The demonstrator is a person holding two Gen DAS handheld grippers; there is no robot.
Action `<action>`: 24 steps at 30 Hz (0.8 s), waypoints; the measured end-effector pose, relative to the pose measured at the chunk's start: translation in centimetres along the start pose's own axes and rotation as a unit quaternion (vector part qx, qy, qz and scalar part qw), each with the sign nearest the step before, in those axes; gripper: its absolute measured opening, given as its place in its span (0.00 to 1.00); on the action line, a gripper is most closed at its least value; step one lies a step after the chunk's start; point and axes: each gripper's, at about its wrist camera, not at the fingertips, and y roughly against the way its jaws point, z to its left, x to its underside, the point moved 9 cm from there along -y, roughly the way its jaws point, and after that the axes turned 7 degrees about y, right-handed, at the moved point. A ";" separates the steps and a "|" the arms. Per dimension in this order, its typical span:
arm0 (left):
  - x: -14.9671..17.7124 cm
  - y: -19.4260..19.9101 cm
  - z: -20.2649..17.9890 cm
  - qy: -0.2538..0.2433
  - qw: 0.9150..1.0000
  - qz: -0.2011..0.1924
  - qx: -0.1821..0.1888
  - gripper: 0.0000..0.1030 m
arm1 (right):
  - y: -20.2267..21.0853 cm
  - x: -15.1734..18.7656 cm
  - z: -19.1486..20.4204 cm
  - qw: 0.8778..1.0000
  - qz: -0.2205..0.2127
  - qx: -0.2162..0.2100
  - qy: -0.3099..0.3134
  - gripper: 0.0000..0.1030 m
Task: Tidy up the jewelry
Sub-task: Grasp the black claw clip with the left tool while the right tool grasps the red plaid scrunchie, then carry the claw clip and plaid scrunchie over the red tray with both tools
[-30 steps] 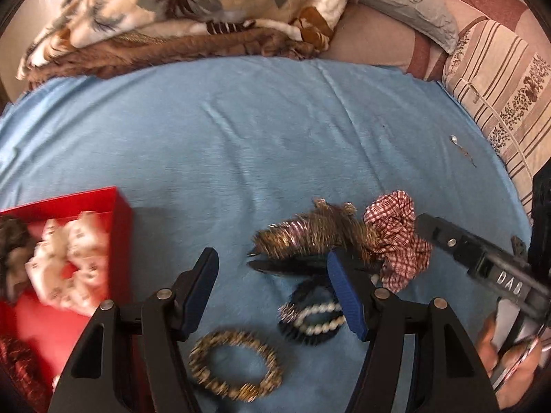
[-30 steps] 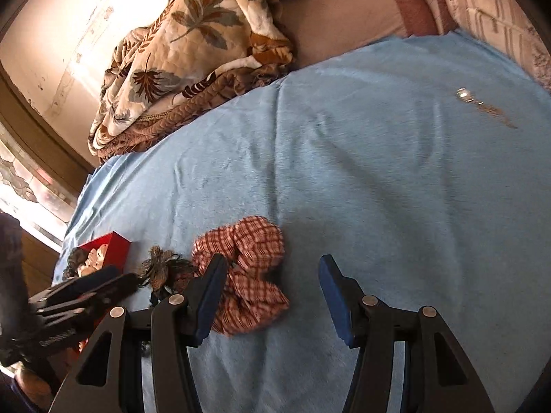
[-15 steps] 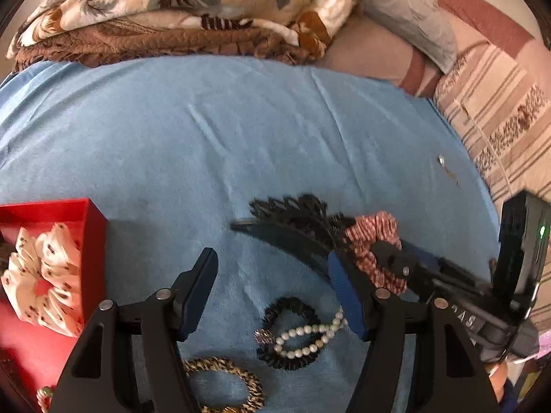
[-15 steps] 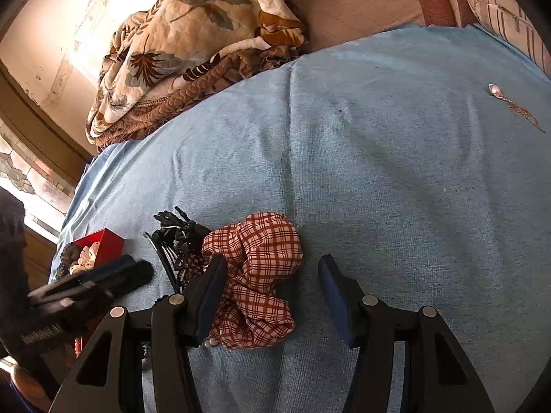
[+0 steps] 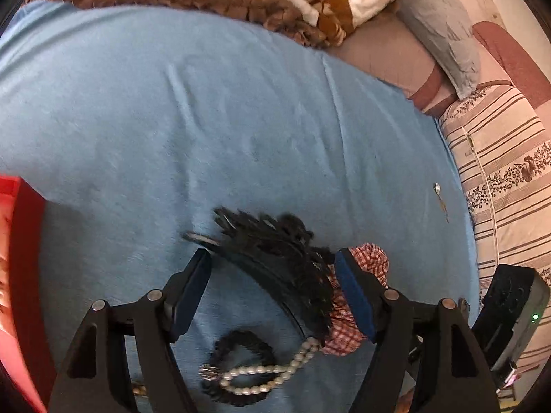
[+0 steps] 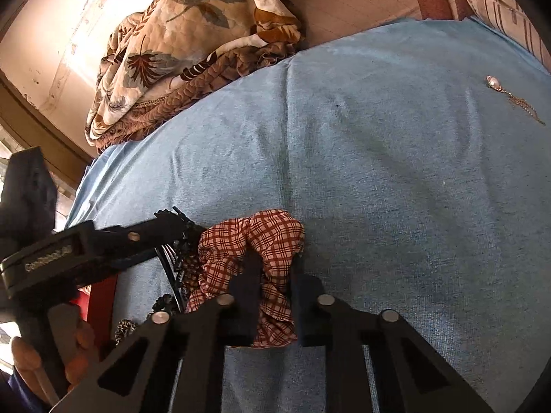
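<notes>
Plaid fabric scrunchie [image 6: 265,241], ruffled, pinched in right tool [image 6: 272,285].

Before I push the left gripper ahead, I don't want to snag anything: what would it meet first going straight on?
Most likely the black feathered headband, which lies across the gap of the open left gripper. Past it only blue bedsheet shows. Depth is hard to judge.

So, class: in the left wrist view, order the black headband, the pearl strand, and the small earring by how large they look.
1. black headband
2. pearl strand
3. small earring

The earring lies farther from the camera, so its true size is unsure.
</notes>
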 end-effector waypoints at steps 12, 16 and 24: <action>0.9 1.2 -1.2 -0.014 1.000 -0.008 0.004 0.24 | 2.1 -1.0 -0.9 0.999 -0.031 0.001 -0.022 0.08; 1.8 3.0 -2.4 -0.035 0.999 -0.020 0.009 0.24 | 2.8 -1.2 -1.0 0.999 -0.041 -0.001 -0.026 0.08; 3.8 8.5 -3.3 -0.052 0.997 -0.051 0.029 0.24 | 5.2 -1.2 -0.8 0.997 -0.069 -0.010 -0.035 0.08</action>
